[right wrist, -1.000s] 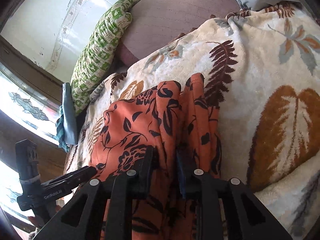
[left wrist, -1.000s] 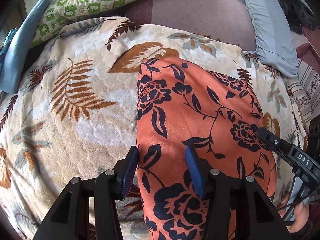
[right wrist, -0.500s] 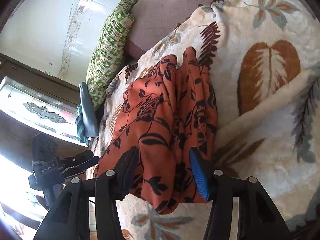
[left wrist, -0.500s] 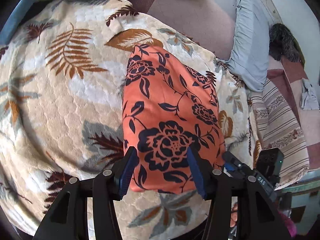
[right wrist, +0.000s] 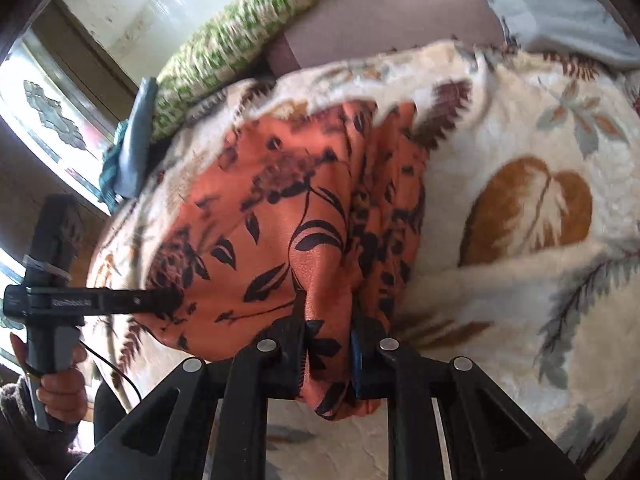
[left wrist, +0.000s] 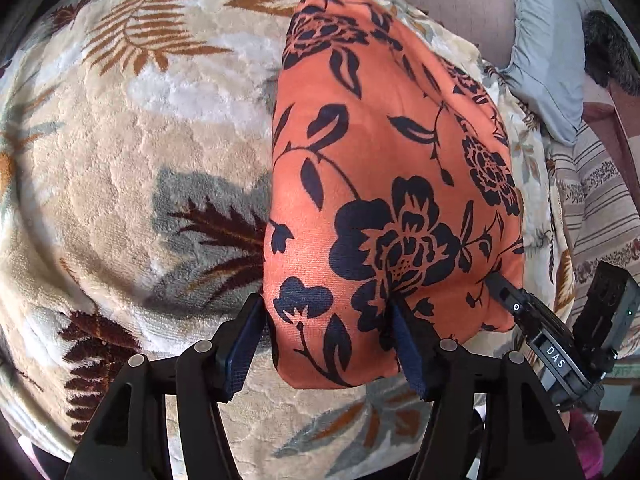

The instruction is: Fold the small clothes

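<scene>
Leaf-print blanket covers the bed; green pillow and grey pillow lie at its far edge.

Orange flowered garment lies flat on the blanket, already a narrow, layered strip. Judged partly folded; the lengthwise fold looks done, a crosswise fold of the near end probably remains.

Right gripper: jaws have just been closing, now pinching the garment's near hem, cloth bunched between the pads.

Left gripper: jaws have just been opening, spread over the near corner; cloth sits between the pads, and no squeeze is visible. That corner is ungrasped.
</scene>
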Demonstrator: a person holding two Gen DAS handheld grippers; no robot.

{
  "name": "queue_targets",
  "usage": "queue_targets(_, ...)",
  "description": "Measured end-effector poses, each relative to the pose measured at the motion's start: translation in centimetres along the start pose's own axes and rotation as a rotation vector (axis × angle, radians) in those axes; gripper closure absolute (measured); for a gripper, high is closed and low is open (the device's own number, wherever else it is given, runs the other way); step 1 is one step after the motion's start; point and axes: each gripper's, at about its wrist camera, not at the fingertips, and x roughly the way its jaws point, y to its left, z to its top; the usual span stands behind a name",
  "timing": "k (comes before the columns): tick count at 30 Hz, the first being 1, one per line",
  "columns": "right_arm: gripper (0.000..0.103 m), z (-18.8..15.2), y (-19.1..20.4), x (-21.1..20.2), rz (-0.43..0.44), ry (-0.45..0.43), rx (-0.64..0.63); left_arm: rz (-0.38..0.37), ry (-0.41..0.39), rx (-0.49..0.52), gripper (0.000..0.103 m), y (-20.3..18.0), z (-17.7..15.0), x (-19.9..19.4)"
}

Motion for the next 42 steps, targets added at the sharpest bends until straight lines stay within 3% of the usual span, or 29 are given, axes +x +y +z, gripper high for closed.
queue_targets(2,0.075,-0.1,-0.8,-1.5,0.074,-0.040,0.052,-0.069,-0.009,0.050,0.043,0.4,-0.2,-1.2)
queue_targets(5,0.056,0.9,-2.7,-4.2,0.197,-0.146,0.141,-0.146,-0.099,0.111,0.045,1.3,0.3,-4.7)
queue_targets(6,0.039,1.5,-3.4,-4.6,0.220,-0.182,0.178,-0.162,-0.135,0.102,0.042,1.9,0.7,-5.6)
queue_targets(7,0.030,2.1,-4.2,-4.6,0.228,-0.204,0.213,-0.162,-0.157,0.084,0.042,2.3,1.3,-6.1)
queue_targets(11,0.030,4.2,-5.8,-1.4,0.251,-0.166,0.296,-0.156,-0.102,-0.008,0.042,3.2,4.0,-4.2)
queue_targets(16,0.027,4.7,-5.9,3.2,0.298,-0.083,0.338,-0.244,0.005,-0.074,0.041,3.3,6.1,0.1)
queue_targets(17,0.026,4.6,-5.9,3.9,0.302,-0.073,0.338,-0.246,0.020,-0.079,0.036,3.1,6.4,0.8)
queue_targets(19,0.027,4.7,-5.4,4.2,0.308,-0.078,0.320,-0.245,0.041,-0.102,0.035,3.0,7.0,2.2)
queue_targets(20,0.032,4.9,-4.9,4.0,0.311,-0.076,0.300,-0.255,0.040,-0.122,0.037,3.1,7.1,2.3)
queue_targets(21,0.059,5.0,-4.4,3.9,0.320,-0.071,0.278,-0.260,0.023,-0.128,0.045,3.2,7.2,2.1)
queue_targets(22,0.073,5.1,-3.7,3.5,0.332,-0.067,0.265,-0.257,0.000,-0.119,0.049,3.1,7.1,1.5)
queue_targets(24,0.074,5.4,-2.2,2.6,0.350,-0.079,0.252,-0.244,-0.039,-0.095,0.061,3.1,6.5,0.2)
queue_targets(28,0.074,6.4,1.7,0.6,0.482,-0.135,0.229,-0.259,-0.128,-0.095,0.063,4.3,5.0,-3.7)
queue_targets(31,0.073,6.5,3.9,0.9,0.526,-0.146,0.207,-0.224,-0.196,-0.086,0.062,6.0,4.0,-6.7)
queue_targets(34,0.072,5.7,5.0,3.6,0.406,-0.083,0.163,-0.092,-0.203,-0.076,0.061,7.7,2.9,-7.0)
queue_targets(36,0.068,4.7,5.4,5.8,0.237,-0.032,0.107,0.020,-0.166,-0.059,0.058,8.1,2.6,-5.1)
queue_targets(37,0.062,4.3,5.6,6.7,0.182,-0.018,0.068,0.022,-0.154,-0.049,0.057,8.3,2.4,-4.3)
queue_targets(39,0.062,3.8,5.5,6.7,0.162,-0.036,0.055,0.024,-0.157,-0.060,0.053,7.9,2.5,-3.6)
queue_targets(42,0.056,4.0,6.5,4.3,0.115,-0.061,0.055,0.013,-0.176,-0.036,0.056,7.0,2.1,-5.1)
